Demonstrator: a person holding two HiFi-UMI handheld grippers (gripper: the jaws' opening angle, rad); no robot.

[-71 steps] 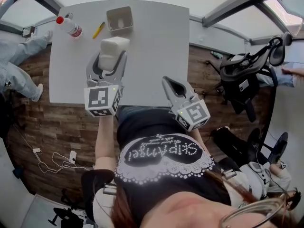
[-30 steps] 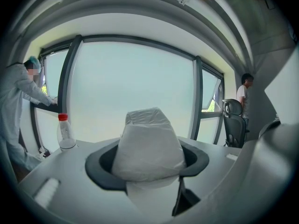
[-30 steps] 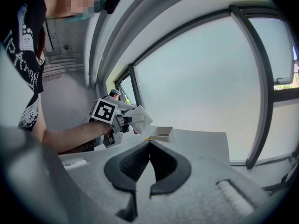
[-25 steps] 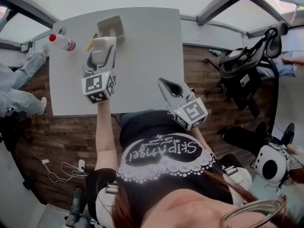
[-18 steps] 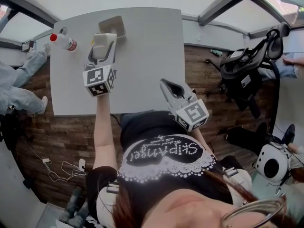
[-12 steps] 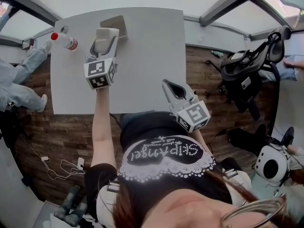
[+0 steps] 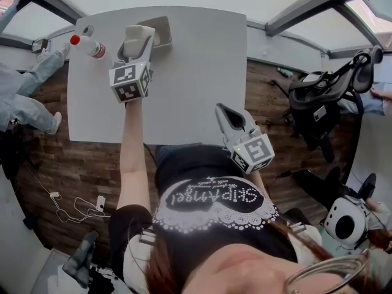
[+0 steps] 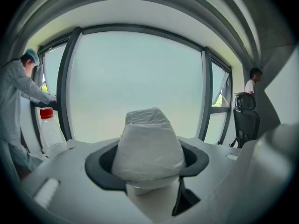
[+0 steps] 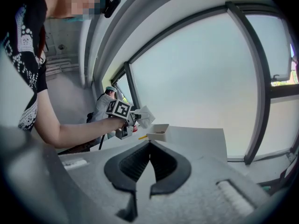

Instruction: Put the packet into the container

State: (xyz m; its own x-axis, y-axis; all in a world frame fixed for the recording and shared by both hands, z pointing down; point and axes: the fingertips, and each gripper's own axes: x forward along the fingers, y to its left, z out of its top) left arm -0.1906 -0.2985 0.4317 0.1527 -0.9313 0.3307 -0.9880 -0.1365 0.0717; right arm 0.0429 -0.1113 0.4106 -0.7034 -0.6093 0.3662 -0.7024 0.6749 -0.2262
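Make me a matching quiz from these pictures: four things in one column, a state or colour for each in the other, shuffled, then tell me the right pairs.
Things:
1. packet
2. bottle
3. right gripper
4. container

States:
A. shut, holding nothing
B. red cap
C. open-topped, at the far edge of the table
D. clamped in the left gripper

Pairs: 1-D, 2-B, 3-A, 4-C
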